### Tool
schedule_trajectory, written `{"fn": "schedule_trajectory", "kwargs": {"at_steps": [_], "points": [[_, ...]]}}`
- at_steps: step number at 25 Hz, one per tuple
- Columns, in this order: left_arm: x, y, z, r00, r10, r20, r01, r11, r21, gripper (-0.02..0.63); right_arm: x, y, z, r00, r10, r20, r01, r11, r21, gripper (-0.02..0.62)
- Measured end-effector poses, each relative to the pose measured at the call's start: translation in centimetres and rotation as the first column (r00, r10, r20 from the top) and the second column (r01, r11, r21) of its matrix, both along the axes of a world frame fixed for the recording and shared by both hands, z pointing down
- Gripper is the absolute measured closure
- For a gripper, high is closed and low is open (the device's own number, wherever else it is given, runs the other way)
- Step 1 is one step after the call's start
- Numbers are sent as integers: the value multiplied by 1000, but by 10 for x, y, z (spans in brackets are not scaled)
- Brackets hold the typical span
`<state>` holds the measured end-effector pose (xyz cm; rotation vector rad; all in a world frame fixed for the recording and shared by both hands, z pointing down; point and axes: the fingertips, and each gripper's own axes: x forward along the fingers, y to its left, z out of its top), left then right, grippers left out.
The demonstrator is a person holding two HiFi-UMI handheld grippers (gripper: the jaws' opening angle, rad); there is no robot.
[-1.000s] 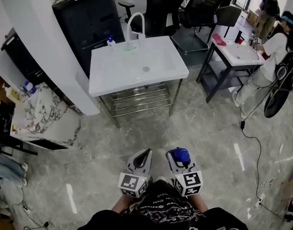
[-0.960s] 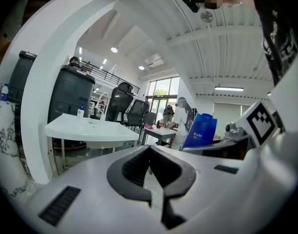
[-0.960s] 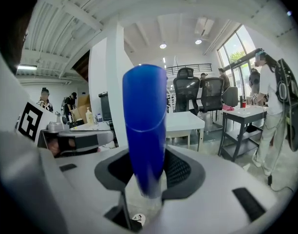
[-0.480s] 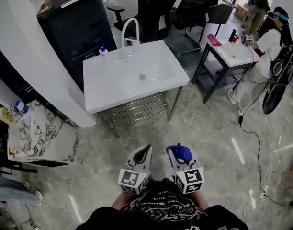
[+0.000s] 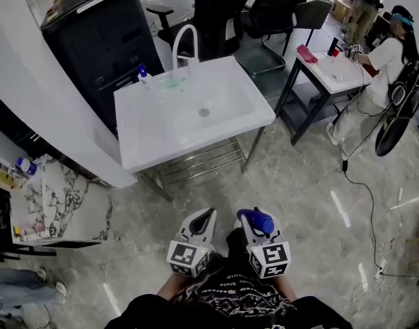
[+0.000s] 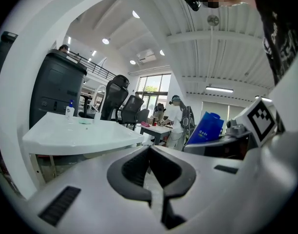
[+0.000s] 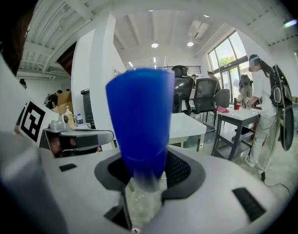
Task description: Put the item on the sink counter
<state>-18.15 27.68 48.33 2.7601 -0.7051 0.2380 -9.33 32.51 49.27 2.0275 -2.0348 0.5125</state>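
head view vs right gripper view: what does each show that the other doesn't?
Head view only: the sink's drain and the pump bottle beside the basin. Right gripper view only: ceiling lights, and the right gripper with its jaws clamped on the lower end of the blue item. Both: the blue item, the white sink counter, and the person at the far table.

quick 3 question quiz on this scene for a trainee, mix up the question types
1. Short answer: what stands beside the faucet on the sink counter?
2. True or false: the left gripper holds something.
3. The blue container is: A on the sink counter, B in the left gripper, C in the right gripper.

Key: 1 a small pump bottle; 2 false, its jaws are together and empty; 3 C.
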Motion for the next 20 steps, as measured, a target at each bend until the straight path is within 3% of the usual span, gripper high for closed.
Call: {"fn": "schedule_trajectory", "kwargs": {"at_steps": [10,20], "points": [[47,-69,1,996,-83,24,82,997,8,600,60,-81,6,996,-85,6,85,996,9,443],[130,-145,-7,982,-190,20,190,981,28,600,145,-178,-9,980,-198,0,198,979,55,443]]}}
